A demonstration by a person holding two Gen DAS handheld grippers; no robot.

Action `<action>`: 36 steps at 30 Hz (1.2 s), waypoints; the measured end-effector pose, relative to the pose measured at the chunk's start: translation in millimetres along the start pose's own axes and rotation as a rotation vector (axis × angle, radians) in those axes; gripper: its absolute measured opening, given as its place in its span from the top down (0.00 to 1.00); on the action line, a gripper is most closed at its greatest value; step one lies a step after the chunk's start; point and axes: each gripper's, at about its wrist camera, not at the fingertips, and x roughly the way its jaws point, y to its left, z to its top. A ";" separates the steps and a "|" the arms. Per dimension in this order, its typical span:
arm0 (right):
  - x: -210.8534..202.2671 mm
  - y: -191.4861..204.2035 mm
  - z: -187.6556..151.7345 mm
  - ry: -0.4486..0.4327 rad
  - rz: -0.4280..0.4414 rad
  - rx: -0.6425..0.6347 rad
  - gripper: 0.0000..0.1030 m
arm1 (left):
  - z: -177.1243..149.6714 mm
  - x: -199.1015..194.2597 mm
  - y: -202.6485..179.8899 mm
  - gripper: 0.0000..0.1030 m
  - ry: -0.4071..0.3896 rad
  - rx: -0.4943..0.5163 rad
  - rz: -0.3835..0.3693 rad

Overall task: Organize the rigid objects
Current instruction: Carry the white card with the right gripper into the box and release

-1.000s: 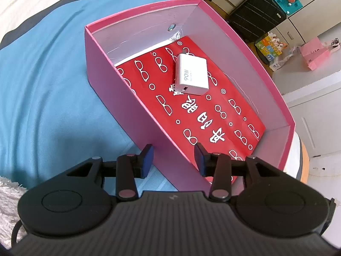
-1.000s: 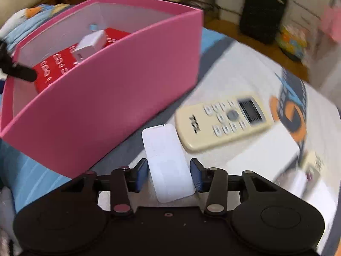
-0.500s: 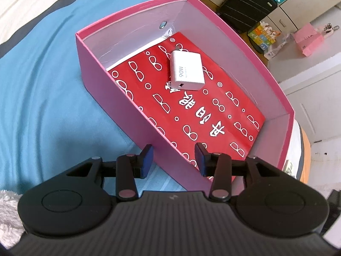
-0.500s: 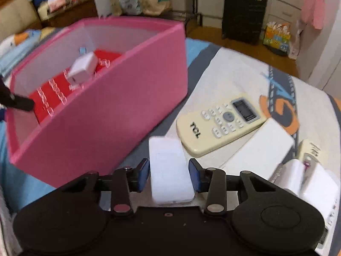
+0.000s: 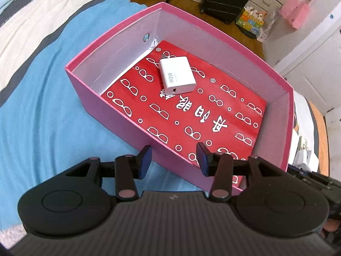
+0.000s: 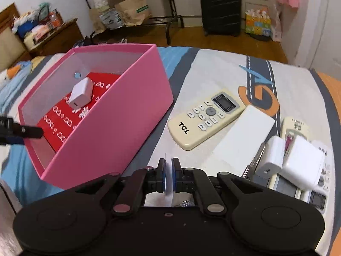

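- Left wrist view: the left gripper (image 5: 173, 156) is seen at lower centre, its jaws a little apart and just opened further, astride the near wall of the pink box (image 5: 110, 111) without pressing it. A white charger (image 5: 178, 75) lies on the red patterned sheet (image 5: 213, 115) inside, toward the upper middle.
- Right wrist view: the right gripper (image 6: 169, 176) has just closed, and a thin white slab (image 6: 169, 183) is pinched edge-on between its jaws at lower centre. The box is at left on the bed (image 6: 213, 72); a TCL remote (image 6: 204, 118) lies at right.

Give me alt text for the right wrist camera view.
The right gripper pinches a thin white object edge-on above a bed, beside a pink box holding a white charger. A TCL remote lies to the right.
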 end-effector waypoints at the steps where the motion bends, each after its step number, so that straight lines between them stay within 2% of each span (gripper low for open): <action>1: -1.0 -0.9 0.3 -0.002 0.001 0.008 0.93 | -0.1 -0.8 -0.7 0.54 -0.003 0.011 0.006; 2: -2.0 -1.4 0.6 -0.007 0.001 0.011 0.93 | -0.2 -1.7 -3.2 0.49 -0.016 0.038 0.027; 4: -5.6 -2.7 1.4 -0.023 0.008 0.025 0.93 | -0.4 -3.4 -9.3 0.48 -0.040 0.090 0.079; 6: -14.2 -3.7 0.1 -0.044 0.028 0.058 0.93 | -1.3 -5.9 -11.5 0.48 -0.050 0.100 0.094; 14: -58.6 8.1 12.6 -0.156 0.107 0.114 0.93 | -1.1 -9.4 -8.5 0.49 -0.049 0.093 0.083; 17: -75.4 19.2 23.0 -0.193 0.172 0.124 0.93 | -1.2 -9.1 -8.9 0.49 -0.049 0.094 0.084; 20: -79.7 36.4 37.4 -0.194 0.243 0.119 0.93 | -0.9 -6.4 -10.4 0.49 -0.054 0.088 0.081; 23: -65.3 59.4 57.0 -0.157 0.297 0.096 0.93 | -0.8 -6.9 -8.6 0.49 -0.057 0.078 0.073; 25: -48.3 76.5 71.0 -0.132 0.295 0.075 0.93 | -0.9 -6.8 -8.5 0.50 -0.058 0.077 0.071; 28: -13.1 95.2 89.5 -0.085 0.264 0.069 0.93 | -0.8 -7.5 -8.3 0.50 -0.055 0.084 0.069; 33: 50.7 109.7 113.5 -0.014 0.213 0.128 0.93 | 2.5 -4.9 -1.6 0.50 -0.034 0.053 0.030; 36: 75.8 117.9 125.6 -0.014 0.188 0.126 0.93 | 1.5 -4.5 0.2 0.50 -0.036 0.051 0.018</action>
